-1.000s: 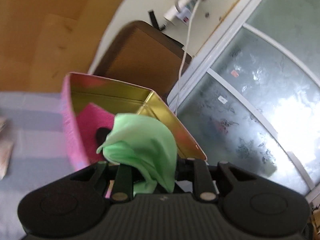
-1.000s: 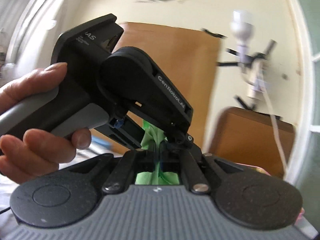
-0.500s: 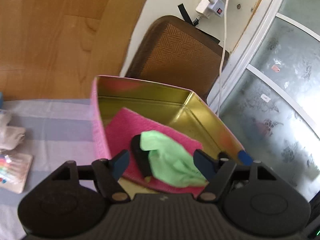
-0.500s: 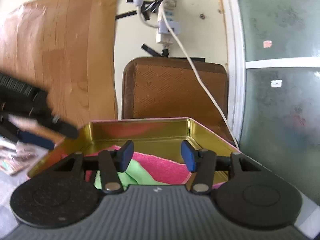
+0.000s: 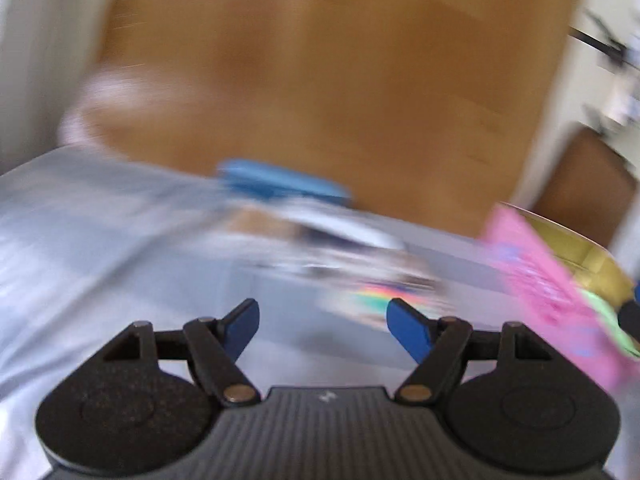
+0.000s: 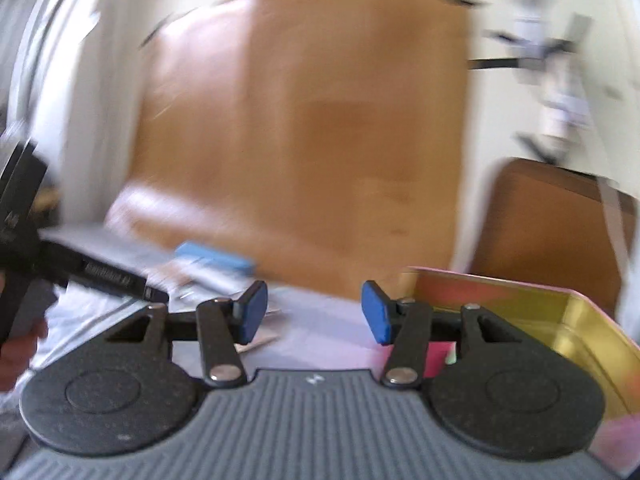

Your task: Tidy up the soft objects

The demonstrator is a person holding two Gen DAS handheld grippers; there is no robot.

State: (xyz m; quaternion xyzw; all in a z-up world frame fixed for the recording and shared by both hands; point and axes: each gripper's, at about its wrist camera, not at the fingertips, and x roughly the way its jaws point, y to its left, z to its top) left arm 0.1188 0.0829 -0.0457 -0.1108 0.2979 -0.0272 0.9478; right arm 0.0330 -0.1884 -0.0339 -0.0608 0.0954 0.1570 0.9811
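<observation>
Your left gripper (image 5: 322,320) standing released, blue pads apart, nothing between, jaws just having opened. Your right gripper (image 6: 314,316) likewise released, empty, jaws just having opened. Green cloth (image 5: 600,312) lying inside pink tin (image 5: 536,280), at 3 o'clock in left view, touching pink liner. Tin sitting on pale tablecloth (image 5: 100,240). Blurred blue item (image 5: 280,186) at 12 o'clock from left gripper, beyond colourful packet (image 5: 380,296).

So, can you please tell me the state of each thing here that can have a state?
left gripper: open, nothing between the fingers
right gripper: open, nothing between the fingers
pink tin: lid off, upright on the table
green cloth: lying inside the tin, partly hidden
</observation>
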